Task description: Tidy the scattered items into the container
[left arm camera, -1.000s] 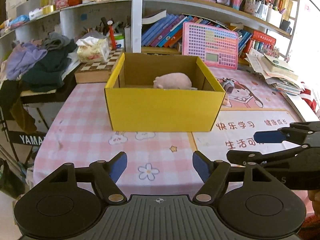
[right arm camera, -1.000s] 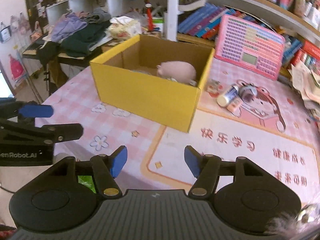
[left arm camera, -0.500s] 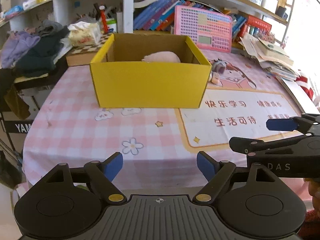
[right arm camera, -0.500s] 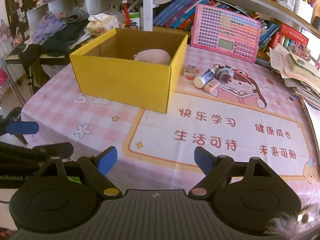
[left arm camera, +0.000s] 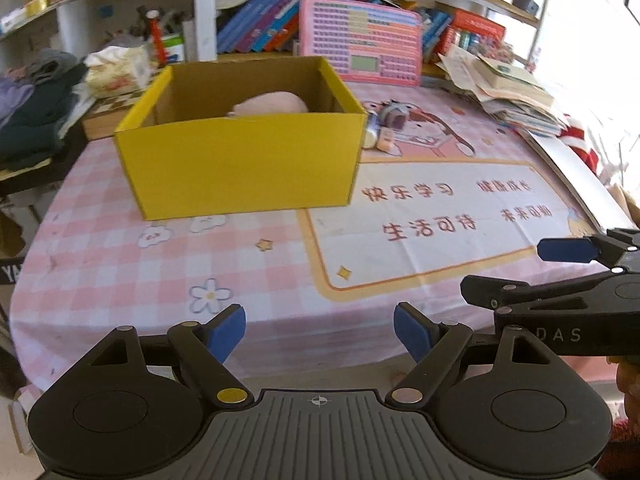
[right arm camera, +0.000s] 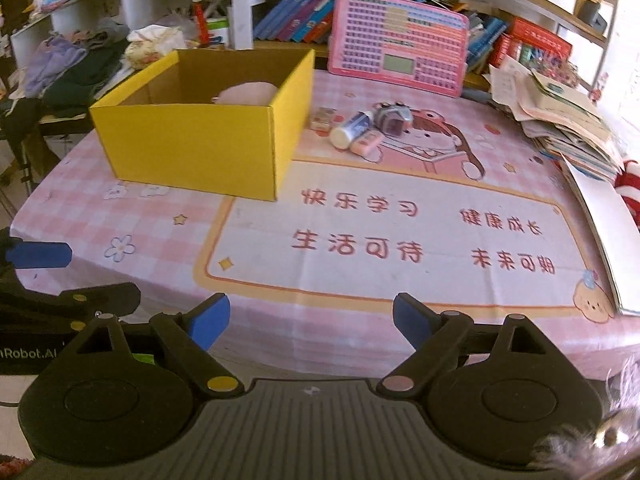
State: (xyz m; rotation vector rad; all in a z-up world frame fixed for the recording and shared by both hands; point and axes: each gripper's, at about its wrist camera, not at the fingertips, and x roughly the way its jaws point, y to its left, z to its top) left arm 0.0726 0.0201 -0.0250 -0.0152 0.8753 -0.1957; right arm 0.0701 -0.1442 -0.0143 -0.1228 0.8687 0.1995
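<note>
Left wrist view: the left claw [left arm camera: 320, 334] is hanging spread and empty near the table [left arm camera: 120, 248] edge, well short of the box [left arm camera: 244, 168]. A pink toy [left arm camera: 272, 103] is lying inside the box.

Right wrist view: the right claw [right arm camera: 311, 326] is likewise spread, gripping nothing. A bottle [right arm camera: 352, 128], an eraser [right arm camera: 366, 142], a block [right arm camera: 322, 118] and a grey toy [right arm camera: 394, 117] are lying just right of the box [right arm camera: 192, 144].

Pink keyboard toy [right arm camera: 398, 58] leans against bookshelf [right arm camera: 304, 12]; papers [right arm camera: 560, 120] stacked alongside.
</note>
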